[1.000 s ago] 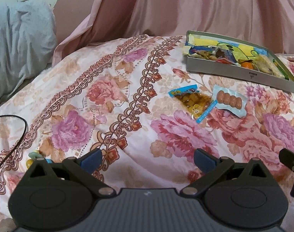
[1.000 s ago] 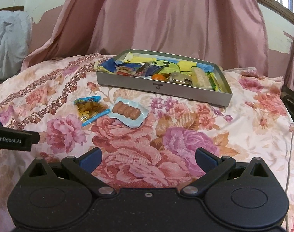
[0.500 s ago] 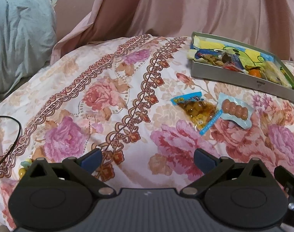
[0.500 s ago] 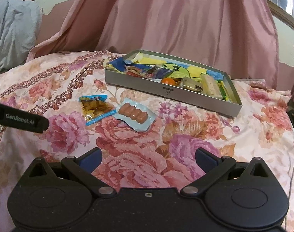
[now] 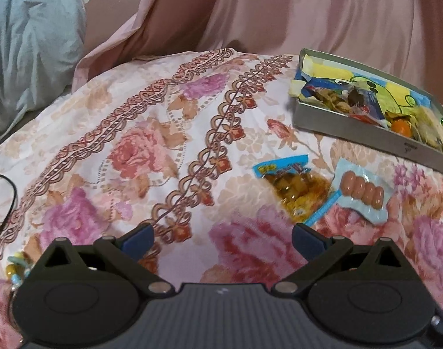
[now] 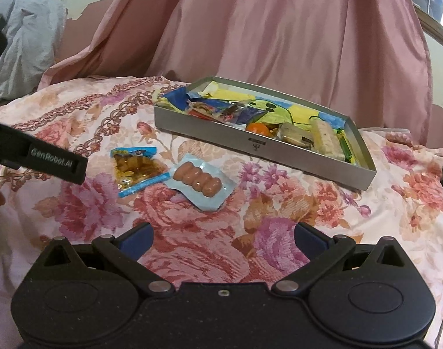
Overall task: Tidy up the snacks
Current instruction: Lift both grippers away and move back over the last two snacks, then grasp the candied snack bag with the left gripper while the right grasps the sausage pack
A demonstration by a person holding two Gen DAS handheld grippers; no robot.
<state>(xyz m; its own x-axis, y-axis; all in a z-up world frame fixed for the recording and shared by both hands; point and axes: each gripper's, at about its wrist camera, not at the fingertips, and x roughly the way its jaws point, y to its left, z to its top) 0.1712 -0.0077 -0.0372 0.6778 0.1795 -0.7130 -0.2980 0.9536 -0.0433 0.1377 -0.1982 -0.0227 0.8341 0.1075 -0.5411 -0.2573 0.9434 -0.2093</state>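
Two snack packets lie side by side on the floral bedspread: a blue-edged packet of yellow-brown pieces (image 5: 294, 186) (image 6: 137, 167) and a pale blue packet of small sausages (image 5: 364, 192) (image 6: 199, 181). Behind them stands a grey metal tin (image 5: 346, 129) (image 6: 279, 152) with several snacks inside. My left gripper (image 5: 222, 240) is open and empty, short and left of the packets; its black finger (image 6: 44, 160) shows at the left of the right wrist view. My right gripper (image 6: 222, 240) hangs open and empty in front of the sausage packet.
A pink curtain (image 6: 265, 35) hangs behind the bed. A grey-blue bundle of cloth (image 5: 26, 49) lies at the far left. A black cable (image 5: 9, 197) and some small beads (image 5: 14, 267) sit on the bedspread at the left edge.
Both grippers have moved forward, closer to the two packets and the tin. The left gripper's finger has reached further into the right wrist view. Both stay open.
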